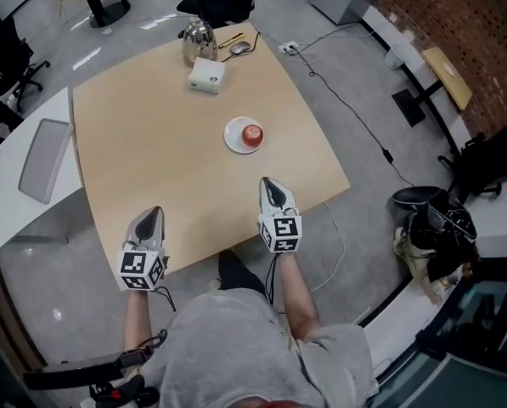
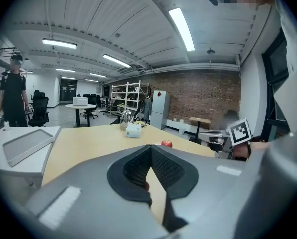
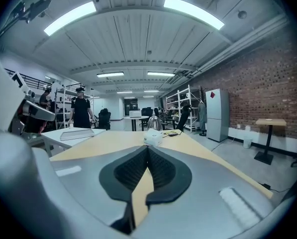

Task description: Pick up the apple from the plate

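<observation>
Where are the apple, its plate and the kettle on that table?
apple (image 1: 252, 134), head view, its red top.
plate (image 1: 232, 136), head view, bare left rim.
kettle (image 1: 199, 42), head view, shiny body.

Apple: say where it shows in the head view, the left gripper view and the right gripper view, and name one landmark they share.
Head view: the apple lies on the plate, right of the picture's centre.
Left gripper view: small and red, just above the jaws, right of centre.
Right gripper view: not in it.
Shared landmark: the white box near the far end of the table.
</observation>
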`<act>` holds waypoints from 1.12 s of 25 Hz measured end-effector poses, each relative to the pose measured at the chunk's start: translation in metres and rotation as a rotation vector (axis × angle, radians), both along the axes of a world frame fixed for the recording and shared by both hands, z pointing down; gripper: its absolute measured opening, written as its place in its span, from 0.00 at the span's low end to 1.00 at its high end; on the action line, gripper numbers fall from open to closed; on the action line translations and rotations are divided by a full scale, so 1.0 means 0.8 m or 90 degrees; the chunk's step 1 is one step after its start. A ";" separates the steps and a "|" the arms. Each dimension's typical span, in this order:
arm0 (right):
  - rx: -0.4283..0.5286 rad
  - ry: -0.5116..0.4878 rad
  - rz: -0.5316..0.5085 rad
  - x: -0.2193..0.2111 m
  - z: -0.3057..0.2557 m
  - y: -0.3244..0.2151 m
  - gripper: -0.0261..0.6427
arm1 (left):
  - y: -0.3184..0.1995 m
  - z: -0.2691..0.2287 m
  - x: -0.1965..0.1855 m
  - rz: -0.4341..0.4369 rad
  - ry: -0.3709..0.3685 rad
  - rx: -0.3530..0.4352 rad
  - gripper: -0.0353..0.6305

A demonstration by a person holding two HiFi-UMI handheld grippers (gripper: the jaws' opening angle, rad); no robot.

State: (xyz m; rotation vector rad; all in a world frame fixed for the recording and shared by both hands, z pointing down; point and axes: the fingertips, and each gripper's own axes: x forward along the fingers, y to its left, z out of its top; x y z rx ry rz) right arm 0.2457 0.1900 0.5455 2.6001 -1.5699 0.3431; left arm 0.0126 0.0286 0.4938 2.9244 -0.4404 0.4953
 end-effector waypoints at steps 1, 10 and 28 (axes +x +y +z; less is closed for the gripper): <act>-0.002 -0.002 -0.003 0.008 0.003 -0.006 0.05 | -0.002 0.004 0.005 0.001 -0.007 -0.002 0.08; -0.041 -0.019 -0.016 0.068 0.042 -0.055 0.05 | -0.031 0.021 0.040 -0.016 -0.044 -0.017 0.08; -0.151 -0.048 -0.021 0.167 0.139 -0.127 0.37 | -0.056 0.062 0.071 -0.054 -0.102 -0.058 0.08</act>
